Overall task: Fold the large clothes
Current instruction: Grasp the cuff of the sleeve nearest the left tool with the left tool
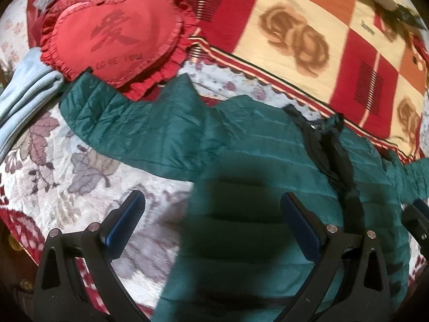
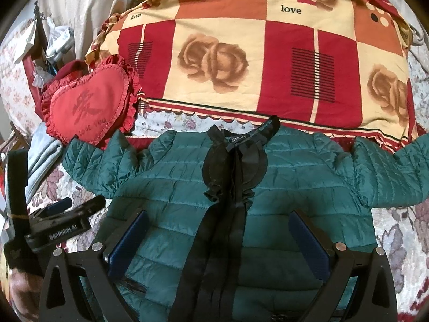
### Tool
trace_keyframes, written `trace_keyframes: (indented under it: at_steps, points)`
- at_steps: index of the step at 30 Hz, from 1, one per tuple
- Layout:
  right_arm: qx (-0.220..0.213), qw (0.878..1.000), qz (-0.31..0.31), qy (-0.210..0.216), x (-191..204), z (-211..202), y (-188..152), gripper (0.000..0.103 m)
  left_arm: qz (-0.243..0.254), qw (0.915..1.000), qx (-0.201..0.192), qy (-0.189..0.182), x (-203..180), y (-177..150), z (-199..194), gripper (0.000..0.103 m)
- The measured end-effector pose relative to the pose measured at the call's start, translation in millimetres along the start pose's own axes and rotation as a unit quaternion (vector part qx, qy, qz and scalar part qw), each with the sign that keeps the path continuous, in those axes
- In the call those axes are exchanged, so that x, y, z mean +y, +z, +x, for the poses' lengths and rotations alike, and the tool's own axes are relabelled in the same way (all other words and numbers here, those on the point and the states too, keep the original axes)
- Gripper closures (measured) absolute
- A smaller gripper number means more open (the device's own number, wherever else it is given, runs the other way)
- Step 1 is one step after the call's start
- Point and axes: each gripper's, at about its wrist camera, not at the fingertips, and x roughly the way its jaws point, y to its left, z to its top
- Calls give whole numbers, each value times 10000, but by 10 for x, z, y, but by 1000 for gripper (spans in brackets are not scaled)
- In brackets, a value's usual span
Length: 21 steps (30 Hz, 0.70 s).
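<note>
Quilted green jacket (image 2: 187,209) lies flat; ruffled heart cushion (image 2: 88,107) beside sleeve.

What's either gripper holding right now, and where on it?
Nothing. The left gripper and right gripper both hang open above the green jacket, with no fabric pinched.

Glossy quilted jacket (image 2: 281,187), matt woven bedspread (image 1: 53,177)

green quilted jacket (image 2: 281,187), front up, sleeves spread, on bed
</note>
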Motion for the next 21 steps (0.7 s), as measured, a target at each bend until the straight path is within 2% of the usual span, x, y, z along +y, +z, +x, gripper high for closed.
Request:
trace_keyframes:
  at_steps: [5,11,16,21]
  points:
    - [65,9999,63,62,-35,30,-11,0,-258,9990,17,378,370,143,148,2]
    - [111,9999,52,80,-44,37,-19,0,-693,9934,55,918,978,359,392,2]
    - [176,9998,-38,79,-30,76,-11,0,-1140,9871,68,1119,1466,530,565,2]
    - [246,9997,-31,80,-25,134,-3,0,-1279,9832,29,1299,1754,665,713,2]
